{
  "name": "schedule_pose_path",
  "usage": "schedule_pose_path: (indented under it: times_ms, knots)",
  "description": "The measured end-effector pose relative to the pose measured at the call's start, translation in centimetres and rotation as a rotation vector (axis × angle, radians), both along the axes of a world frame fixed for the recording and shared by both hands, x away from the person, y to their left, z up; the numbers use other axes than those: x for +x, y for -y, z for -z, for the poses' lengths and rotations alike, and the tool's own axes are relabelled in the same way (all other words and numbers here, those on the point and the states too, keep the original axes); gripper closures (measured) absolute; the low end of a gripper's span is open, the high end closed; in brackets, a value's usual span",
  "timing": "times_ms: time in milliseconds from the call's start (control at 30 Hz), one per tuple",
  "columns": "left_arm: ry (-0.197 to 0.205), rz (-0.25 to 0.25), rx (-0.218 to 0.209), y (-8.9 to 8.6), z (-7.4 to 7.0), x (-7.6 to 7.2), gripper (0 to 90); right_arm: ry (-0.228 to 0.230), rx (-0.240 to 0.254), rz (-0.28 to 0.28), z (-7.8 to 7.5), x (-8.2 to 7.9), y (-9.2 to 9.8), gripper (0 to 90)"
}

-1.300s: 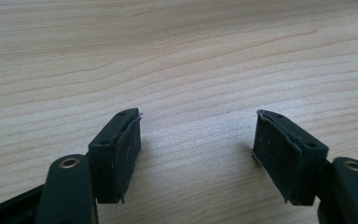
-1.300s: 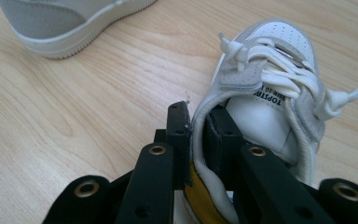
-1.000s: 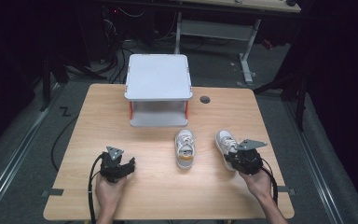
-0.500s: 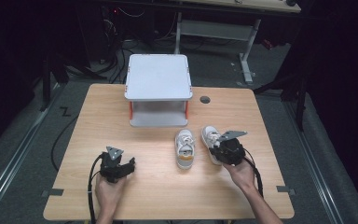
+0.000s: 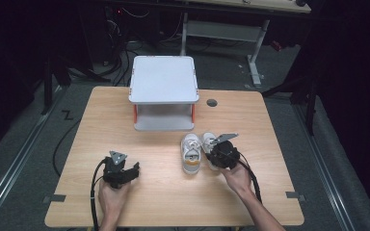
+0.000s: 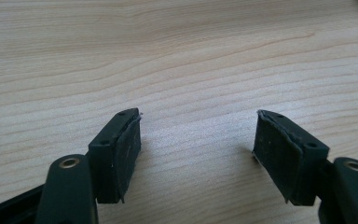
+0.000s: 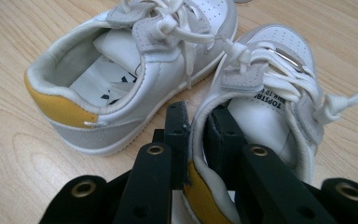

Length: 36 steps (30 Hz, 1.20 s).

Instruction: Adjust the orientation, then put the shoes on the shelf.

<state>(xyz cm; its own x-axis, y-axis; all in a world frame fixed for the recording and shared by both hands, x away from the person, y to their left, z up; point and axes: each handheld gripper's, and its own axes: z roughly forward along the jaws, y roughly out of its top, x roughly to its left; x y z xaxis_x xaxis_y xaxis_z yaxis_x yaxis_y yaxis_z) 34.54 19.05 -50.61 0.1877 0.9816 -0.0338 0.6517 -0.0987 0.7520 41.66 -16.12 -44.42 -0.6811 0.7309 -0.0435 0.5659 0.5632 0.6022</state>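
Idleness at the left: sitting low over the wooden table with the left gripper, keeping its jaws spread wide apart over nothing but bare grain, well apart from everything else. Passing rightward by the white two-tier stand at the far middle of the table, then reaching the first small white shoe with its yellow heel, lying just in front of that stand with the toe pointing toward it. Pinching the heel collar of the second shoe in the right gripper, one jaw inside the opening and one outside, clamped on the padded rim. Sitting well out to the right a second ago, now arriving just beside its partner, close enough that telling touching from barely apart is not possible. Judging from that shift: bringing the pair together, and nearly finishing it. Likely needing only a gentle release next, perhaps after squaring the toes, with the carried shoe looking slightly angled toward its mate.
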Motion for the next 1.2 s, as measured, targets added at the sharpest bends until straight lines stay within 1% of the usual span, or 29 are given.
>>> schedule_pose_path:
  times_ms: [133,167,200,233,367,400,433,467,500,533,600,733,800,867,900,933,967,1000,1033,1067,1100,1133,1200]
  knots:
    - [-0.002,0.003,0.004,0.0,0.0,0.0,31.8,-0.011,0.003,0.002,0.1,0.0,-0.3,76.6]
    - [-0.003,0.003,0.004,0.0,0.0,0.0,31.5,-0.038,0.004,-0.01,0.1,-0.1,-0.5,74.0]
    - [-0.003,0.003,0.004,0.0,0.0,0.0,31.5,-0.038,0.004,-0.01,0.1,-0.1,-0.5,74.0]
    - [-0.002,0.004,0.005,0.0,0.0,0.0,31.6,-0.041,-0.008,-0.029,0.2,-0.2,-0.9,72.1]
    - [-0.002,0.003,0.001,0.0,0.0,0.0,31.4,-0.042,-0.006,-0.032,0.2,-0.3,-1.0,70.4]
    - [-0.002,0.005,0.003,0.0,0.0,0.0,31.4,-0.058,0.016,-0.025,0.2,-0.1,-0.8,64.4]
    - [-0.002,0.005,0.004,0.0,0.0,0.0,31.4,-0.056,0.019,-0.023,0.1,-0.1,-0.7,60.9]
    - [-0.002,0.005,0.004,0.0,0.0,0.0,31.4,-0.056,0.019,-0.023,0.1,-0.1,-0.7,60.9]
    - [-0.002,0.005,0.004,0.0,0.0,0.0,31.4,-0.057,0.02,-0.02,0.0,-0.2,-0.7,58.7]
    - [-0.002,0.005,0.005,0.0,0.0,0.0,31.4,-0.049,0.043,-0.019,-0.4,-0.4,-0.4,53.8]
    - [-0.002,0.004,0.005,0.0,0.0,0.0,31.4,-0.039,0.061,-0.02,-0.7,-0.5,-0.1,52.5]
    - [-0.003,0.003,0.008,0.1,0.0,0.0,31.5,-0.024,0.088,-0.005,-1.0,-0.8,0.7,52.0]
    - [-0.003,0.003,0.01,0.1,0.0,0.0,31.6,-0.004,0.114,0.006,-1.1,-1.1,1.3,52.2]
    - [-0.003,0.002,0.013,0.1,0.0,0.0,31.6,0.026,0.147,0.014,-1.2,-1.3,2.1,51.7]
    - [-0.003,0.003,0.014,0.1,0.0,0.0,31.6,0.026,0.147,0.014,-1.2,-1.3,2.1,51.7]
    - [-0.002,0.004,0.015,0.1,0.0,0.0,31.3,0.06,0.187,0.027,-1.2,-1.7,3.1,51.1]
    - [-0.002,0.004,0.015,0.1,0.0,0.0,31.3,0.06,0.187,0.027,-1.2,-1.7,3.1,51.1]
    - [-0.003,0.005,0.014,0.1,0.0,0.0,31.2,0.086,0.205,0.042,-1.2,-2.0,4.1,51.0]
    - [-0.003,0.005,0.014,0.1,0.0,0.0,31.1,0.086,0.205,0.042,-1.2,-2.0,4.1,51.0]
    - [-0.003,0.005,0.012,0.1,0.0,0.0,31.1,0.096,0.209,0.049,-1.2,-2.1,4.5,51.0]
    - [-0.001,0.004,0.011,0.1,0.0,0.0,31.7,0.123,0.232,0.083,-0.9,-2.5,5.8,51.0]
    - [-0.001,0.004,0.011,0.1,0.0,0.0,32.3,0.125,0.237,0.091,-0.9,-2.5,6.1,51.0]
    - [0.002,-0.003,-0.003,0.0,0.0,0.0,32.9,0.132,0.236,0.122,-0.6,-2.6,7.3,50.5]
